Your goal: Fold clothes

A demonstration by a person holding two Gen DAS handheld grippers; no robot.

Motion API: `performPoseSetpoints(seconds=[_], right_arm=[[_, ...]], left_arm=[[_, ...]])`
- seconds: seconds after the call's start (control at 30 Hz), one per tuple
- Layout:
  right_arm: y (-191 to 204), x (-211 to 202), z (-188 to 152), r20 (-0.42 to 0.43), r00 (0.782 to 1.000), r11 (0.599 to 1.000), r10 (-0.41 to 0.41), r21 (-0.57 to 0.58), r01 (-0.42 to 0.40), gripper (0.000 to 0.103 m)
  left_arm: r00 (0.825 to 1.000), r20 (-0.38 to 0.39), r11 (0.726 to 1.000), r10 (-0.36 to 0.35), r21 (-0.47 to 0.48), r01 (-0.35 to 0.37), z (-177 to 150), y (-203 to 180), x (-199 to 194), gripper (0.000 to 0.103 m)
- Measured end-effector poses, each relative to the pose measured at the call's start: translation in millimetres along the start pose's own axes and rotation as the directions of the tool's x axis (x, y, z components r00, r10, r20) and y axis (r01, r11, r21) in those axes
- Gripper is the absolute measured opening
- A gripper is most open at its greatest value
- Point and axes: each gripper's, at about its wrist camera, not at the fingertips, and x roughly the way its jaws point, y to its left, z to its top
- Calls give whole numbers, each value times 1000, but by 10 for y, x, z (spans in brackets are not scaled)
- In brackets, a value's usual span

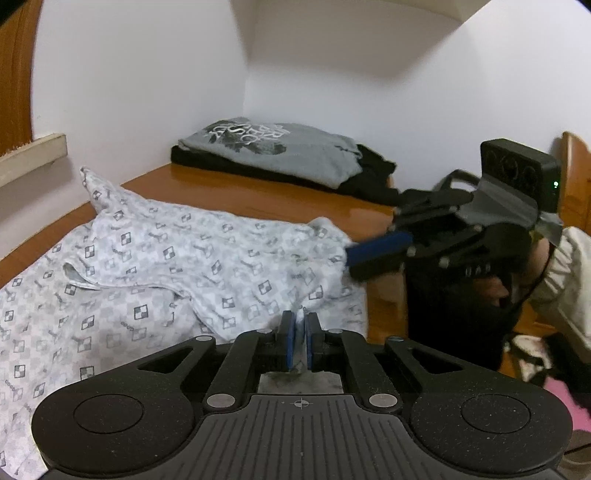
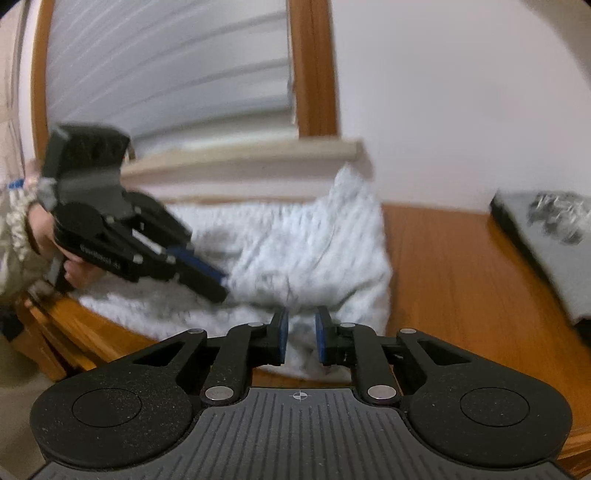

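Ribbed black left gripper (image 1: 300, 325) pinching soft checked garment (image 1: 155, 258), glossy wooden table (image 1: 258, 195).

From where I'm driving this, the room's pretty plain: white walls (image 1: 140, 74) meeting in a corner behind a glossy orange-brown wooden table (image 1: 258, 192), with a boxed-out white ledge (image 1: 332, 33) up near the ceiling. On the other side I see a window (image 2: 166, 74) with pale horizontal slats, framed in the same warm wood (image 2: 314, 66), and a light wooden sill (image 2: 240, 158) under it. Light looks soft and even, no hard shadows.
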Motion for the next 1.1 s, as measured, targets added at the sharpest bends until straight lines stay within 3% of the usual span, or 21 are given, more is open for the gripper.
performPoseSetpoints(seconds=[0.1, 0.33, 0.47, 0.57, 0.7, 0.8, 0.9, 0.97, 1.1], right_arm=[[-95, -106, 87, 55, 997, 998, -50, 28, 48, 17], [-114, 210, 110, 67, 990, 990, -122, 73, 117, 17], [-94, 272, -58, 37, 989, 987, -142, 81, 138, 17], [-83, 266, -269, 61, 986, 985, -152, 93, 146, 17], [-112, 243, -219, 83, 984, 981, -160, 123, 149, 17], [-128, 226, -84, 110, 979, 979, -169, 138, 153, 19], [-65, 360, -43, 84, 984, 983, -155, 111, 145, 19], [-41, 492, -89, 18, 985, 981, -174, 90, 172, 19], [-78, 405, -216, 31, 987, 979, -159, 133, 153, 16]], left_arm=[[999, 35, 1000, -4, -1, 4, 143, 2, -61, 5], [996, 90, 1000, 0, -3, 0, 390, -48, -32, 5], [998, 56, 999, 39, 14, -40, 430, -66, 232, 5], [1000, 8, 1000, 18, 14, -18, 351, -78, 399, 5], [999, -38, 999, 23, 26, -22, 210, -86, 530, 5], [999, -30, 1000, 16, 1, -16, 121, -42, 529, 5], [1000, -25, 1000, 4, -24, -5, 62, -13, 512, 5], [1000, -25, 1000, 4, -30, -5, 58, -14, 512, 5], [999, -32, 1000, -6, -30, 5, 60, -55, 503, 5]])
